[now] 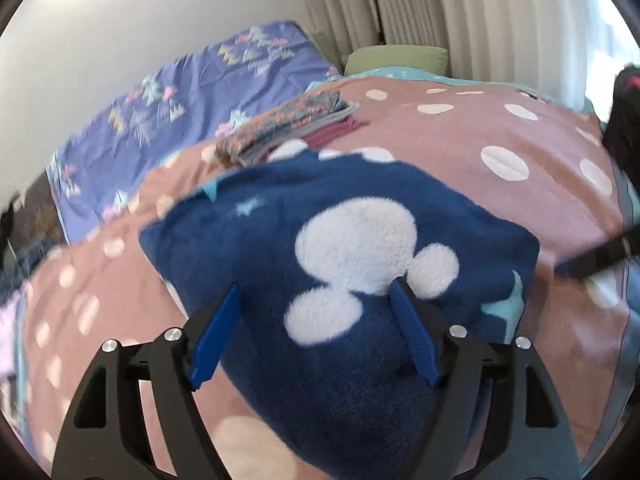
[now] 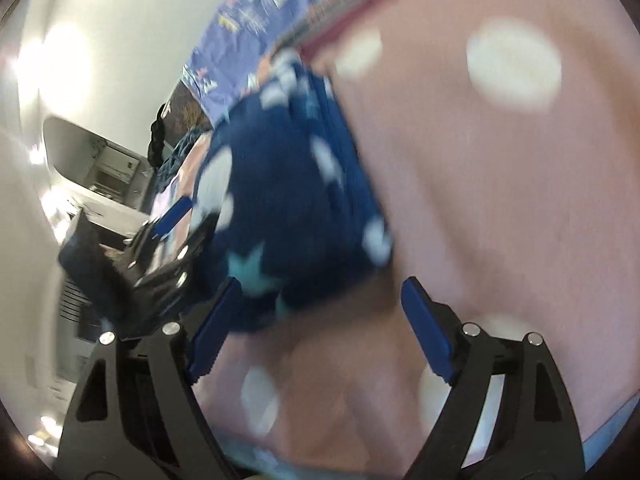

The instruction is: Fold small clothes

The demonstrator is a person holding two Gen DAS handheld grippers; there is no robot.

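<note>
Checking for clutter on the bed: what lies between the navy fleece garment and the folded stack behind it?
Only bare pink dotted blanket separates fleece garment from folded stack, in the left wrist view.

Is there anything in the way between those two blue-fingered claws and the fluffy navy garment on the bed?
Nothing visible is. The left gripper hangs open right over the navy fleece garment, and the right gripper is open at the garment's near corner. Only the pink polka-dot blanket lies beneath it; the folded clothes stack sits further back.
</note>
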